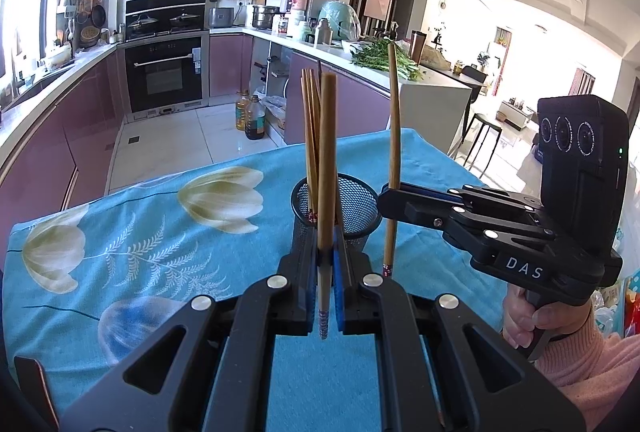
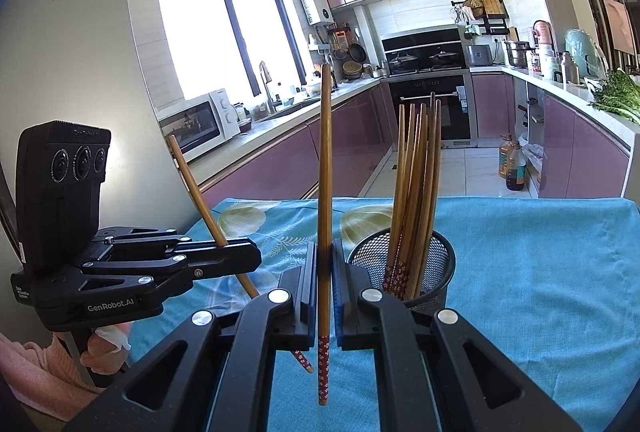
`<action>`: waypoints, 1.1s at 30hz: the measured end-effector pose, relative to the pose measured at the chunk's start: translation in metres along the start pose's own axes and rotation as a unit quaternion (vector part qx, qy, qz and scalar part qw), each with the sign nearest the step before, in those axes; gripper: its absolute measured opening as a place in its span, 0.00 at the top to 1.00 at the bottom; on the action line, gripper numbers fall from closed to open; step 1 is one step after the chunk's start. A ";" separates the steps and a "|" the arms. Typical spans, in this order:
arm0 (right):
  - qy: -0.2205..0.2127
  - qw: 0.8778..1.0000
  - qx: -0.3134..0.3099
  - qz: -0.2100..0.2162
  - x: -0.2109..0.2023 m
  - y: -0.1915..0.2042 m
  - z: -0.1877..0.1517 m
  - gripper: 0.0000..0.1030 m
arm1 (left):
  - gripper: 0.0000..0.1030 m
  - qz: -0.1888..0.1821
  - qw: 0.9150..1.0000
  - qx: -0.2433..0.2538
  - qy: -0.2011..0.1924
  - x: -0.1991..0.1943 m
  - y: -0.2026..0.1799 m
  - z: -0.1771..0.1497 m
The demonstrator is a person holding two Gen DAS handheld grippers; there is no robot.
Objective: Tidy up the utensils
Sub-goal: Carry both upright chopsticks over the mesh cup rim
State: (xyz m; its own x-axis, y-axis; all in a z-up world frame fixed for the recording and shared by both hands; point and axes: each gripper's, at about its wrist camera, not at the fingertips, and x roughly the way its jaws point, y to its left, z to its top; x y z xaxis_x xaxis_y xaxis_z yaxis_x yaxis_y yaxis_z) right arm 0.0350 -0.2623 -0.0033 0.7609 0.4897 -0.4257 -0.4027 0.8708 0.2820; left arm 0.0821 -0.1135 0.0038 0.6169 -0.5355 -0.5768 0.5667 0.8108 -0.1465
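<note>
Two chopsticks held above the cloth, beside the cup.
My left gripper is clamped on one upright chopstick; my right gripper pinches another; several chopsticks already stand in the mesh cup, patterned ends down; I judge the task nearly done, these two left to drop in.

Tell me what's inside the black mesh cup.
The mesh cup holds a bundle of wooden chopsticks standing patterned ends down and leaning together. Through the mesh their lower ends show partly; the cup's bottom is covered, so anything lying there can't be seen.
</note>
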 end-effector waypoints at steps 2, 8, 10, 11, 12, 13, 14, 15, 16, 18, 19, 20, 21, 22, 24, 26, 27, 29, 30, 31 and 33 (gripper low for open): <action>-0.001 1.000 0.001 0.000 -0.001 -0.001 0.001 0.94 | 0.93 0.000 1.000 0.000 0.000 0.000 0.001 0.001; -0.007 1.000 -0.001 -0.003 -0.002 -0.001 0.004 0.94 | 0.93 0.003 1.000 0.003 0.000 0.001 -0.001 0.005; -0.009 1.000 -0.001 -0.005 -0.002 0.000 0.005 0.94 | 0.93 0.003 1.000 0.003 -0.002 0.001 -0.001 0.008; -0.010 1.000 -0.001 -0.005 -0.003 -0.001 0.005 0.94 | 0.93 0.004 1.000 0.004 -0.003 0.001 -0.001 0.008; -0.011 1.000 -0.001 -0.006 -0.003 -0.001 0.006 0.94 | 0.93 0.004 1.000 0.005 -0.004 0.000 -0.002 0.009; -0.012 1.000 -0.001 -0.006 -0.002 0.000 0.006 0.94 | 0.93 0.004 1.000 0.006 -0.005 0.000 -0.001 0.011; -0.013 1.000 -0.001 -0.006 -0.003 -0.001 0.006 0.94 | 0.93 0.004 1.000 0.006 -0.006 0.000 -0.003 0.011; -0.013 1.000 -0.001 -0.006 -0.003 -0.002 0.006 0.94 | 0.93 0.004 1.000 0.007 -0.007 0.000 -0.002 0.012; -0.013 1.000 -0.001 -0.007 -0.003 -0.001 0.006 0.94 | 0.93 0.004 1.000 0.007 -0.007 0.000 -0.002 0.013; -0.014 1.000 -0.001 -0.007 -0.003 -0.002 0.006 0.94 | 0.93 0.004 1.000 0.008 -0.008 0.000 -0.003 0.013; -0.014 1.000 -0.001 -0.007 -0.003 -0.002 0.006 0.94 | 0.93 0.004 1.000 0.009 -0.008 0.000 -0.002 0.013; -0.014 1.000 -0.002 -0.007 -0.003 -0.002 0.006 0.94 | 0.93 0.004 1.000 0.009 -0.008 0.000 -0.002 0.013; -0.014 1.000 -0.001 -0.006 -0.004 -0.002 0.006 0.94 | 0.93 0.003 1.000 0.009 -0.008 0.000 -0.003 0.013; -0.014 1.000 -0.001 -0.006 -0.003 -0.002 0.006 0.94 | 0.93 0.004 1.000 0.009 -0.009 0.000 -0.003 0.013; -0.015 1.000 -0.002 -0.006 -0.003 -0.002 0.007 0.94 | 0.93 0.003 1.000 0.009 -0.009 0.001 -0.003 0.014; -0.016 1.000 -0.001 -0.006 -0.005 -0.002 0.007 0.94 | 0.93 0.003 1.000 0.010 -0.009 0.001 -0.003 0.015; -0.016 1.000 -0.002 -0.006 -0.005 -0.002 0.007 0.94 | 0.93 0.003 1.000 0.010 -0.009 0.001 -0.003 0.016; -0.017 1.000 -0.002 -0.006 -0.005 -0.002 0.008 0.94 | 0.93 0.004 1.000 0.011 -0.010 0.001 -0.004 0.017; -0.017 1.000 -0.001 -0.006 -0.005 -0.003 0.008 0.94 | 0.93 0.004 1.000 0.011 -0.011 0.001 -0.004 0.017; -0.017 1.000 -0.002 -0.006 -0.005 -0.003 0.008 0.94 | 0.93 0.004 1.000 0.012 -0.011 0.001 -0.004 0.018; -0.018 1.000 -0.002 -0.006 -0.006 -0.003 0.008 0.94 | 0.93 0.004 1.000 0.012 -0.011 0.000 -0.006 0.018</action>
State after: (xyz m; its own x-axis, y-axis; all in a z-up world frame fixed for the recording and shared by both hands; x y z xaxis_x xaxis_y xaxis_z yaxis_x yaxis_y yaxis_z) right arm 0.0357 -0.2679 0.0053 0.7834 0.4770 -0.3985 -0.3954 0.8771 0.2727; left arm 0.0882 -0.1226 0.0189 0.6341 -0.5340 -0.5593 0.5743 0.8096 -0.1218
